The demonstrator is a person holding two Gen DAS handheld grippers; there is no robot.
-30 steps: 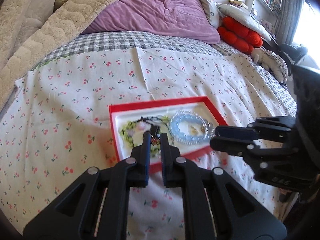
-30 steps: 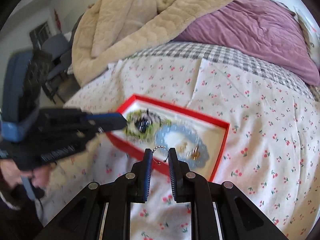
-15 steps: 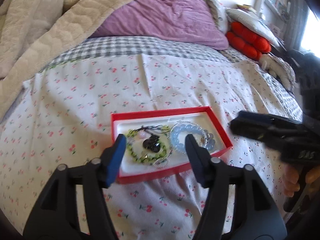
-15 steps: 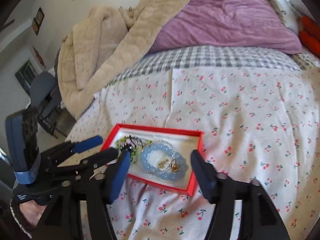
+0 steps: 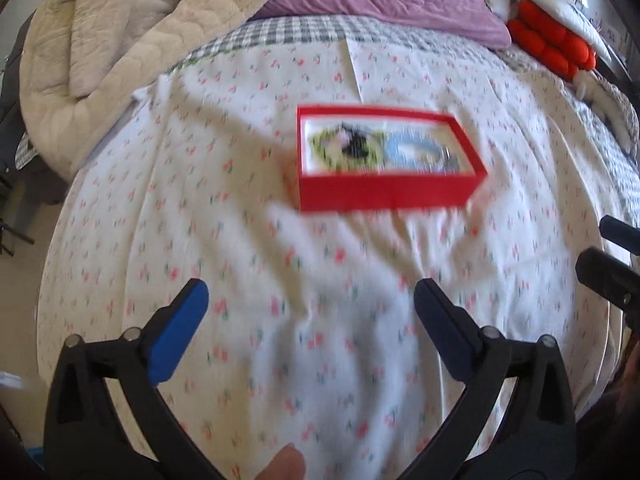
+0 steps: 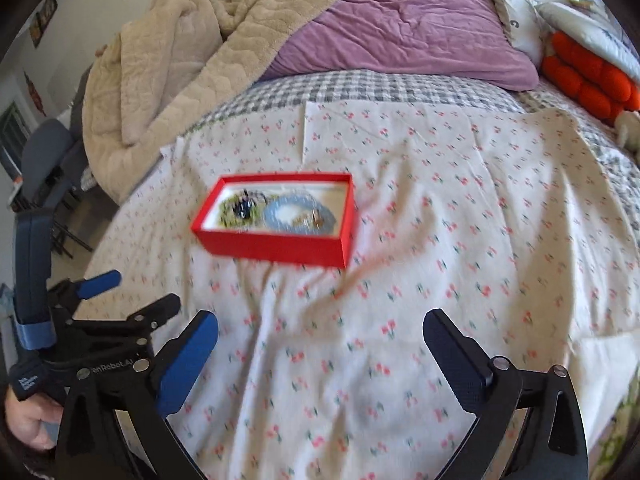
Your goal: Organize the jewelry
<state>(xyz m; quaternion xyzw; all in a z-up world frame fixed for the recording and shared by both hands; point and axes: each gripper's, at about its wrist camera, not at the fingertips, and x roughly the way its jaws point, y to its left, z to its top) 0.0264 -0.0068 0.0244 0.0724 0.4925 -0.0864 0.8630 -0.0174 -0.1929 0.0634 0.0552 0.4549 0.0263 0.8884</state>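
Note:
A red box (image 5: 384, 190) lies on the cherry-print sheet (image 5: 224, 184) of a bed. In it are a green bead bracelet (image 5: 324, 148) with a dark charm and a pale blue bead bracelet (image 5: 416, 152). The box also shows in the right wrist view (image 6: 276, 246), with the blue bracelet (image 6: 298, 216) and a small gold piece on it. My left gripper (image 5: 310, 312) is open and empty, well back from the box. My right gripper (image 6: 320, 340) is open and empty, also well back. The left gripper shows at the left of the right wrist view (image 6: 132, 300).
A beige quilted blanket (image 6: 168, 68) is heaped at the bed's far left. A purple pillow (image 6: 404, 28) lies at the head. Red cushions (image 6: 592, 80) sit at the far right. A grey chair (image 6: 44, 156) stands beside the bed on the left.
Both grippers opened, left their jewelry pieces in the red box, and pulled back from it toward the near edge of the bed.

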